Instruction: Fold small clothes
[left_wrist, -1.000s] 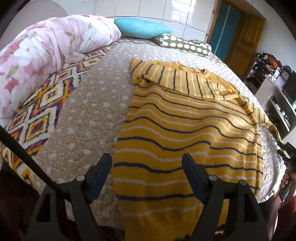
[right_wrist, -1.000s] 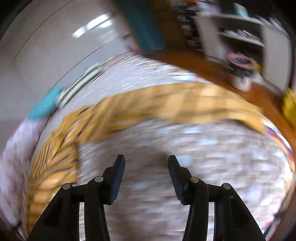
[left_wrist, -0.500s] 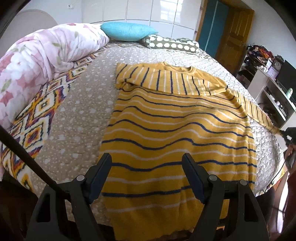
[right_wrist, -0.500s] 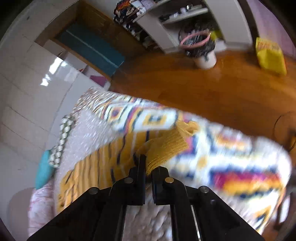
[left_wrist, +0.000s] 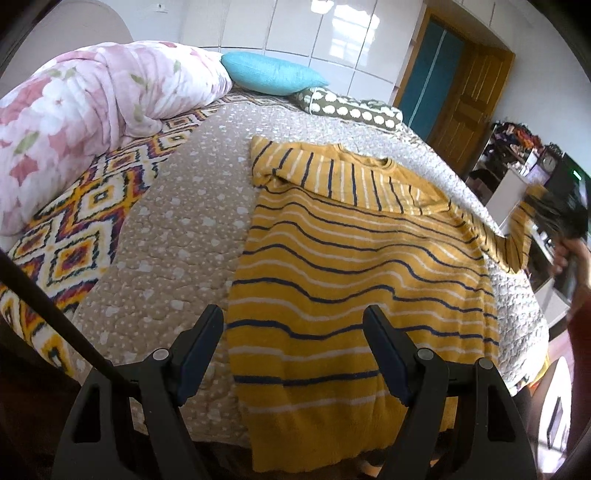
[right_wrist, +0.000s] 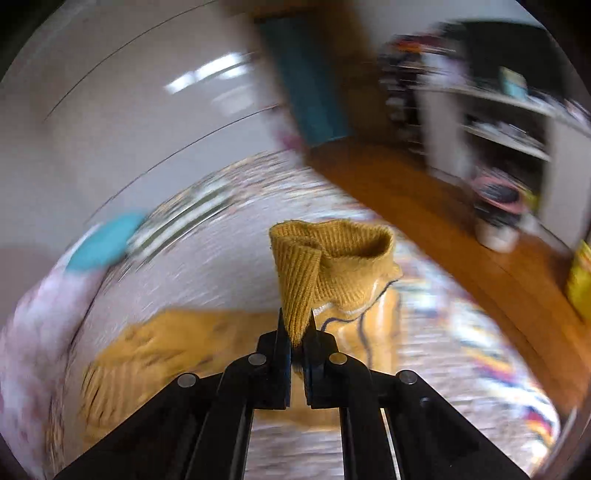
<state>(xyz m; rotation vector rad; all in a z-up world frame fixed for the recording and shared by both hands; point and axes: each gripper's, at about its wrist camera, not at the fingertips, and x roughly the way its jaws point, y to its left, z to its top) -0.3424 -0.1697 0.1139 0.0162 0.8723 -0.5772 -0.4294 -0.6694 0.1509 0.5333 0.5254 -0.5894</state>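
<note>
A yellow sweater (left_wrist: 343, 266) with navy and white stripes lies flat on the bed (left_wrist: 177, 236), its left sleeve folded across the chest. My left gripper (left_wrist: 293, 328) is open and empty, hovering above the sweater's hem. My right gripper (right_wrist: 295, 325) is shut on the ribbed cuff (right_wrist: 325, 258) of the right sleeve and holds it lifted off the bed. In the left wrist view that sleeve (left_wrist: 517, 236) rises at the far right toward the right gripper (left_wrist: 565, 218), which is blurred there.
A pink floral duvet (left_wrist: 85, 118), a blue pillow (left_wrist: 269, 74) and a dotted bolster (left_wrist: 347, 107) lie at the head of the bed. A wooden floor (right_wrist: 461, 236), shelves (right_wrist: 498, 122) and a door (left_wrist: 465, 96) are on the right.
My right gripper has lifted the sleeve cuff up off the bed edge and swung toward the bed. My left gripper has drifted slightly and stays open.
</note>
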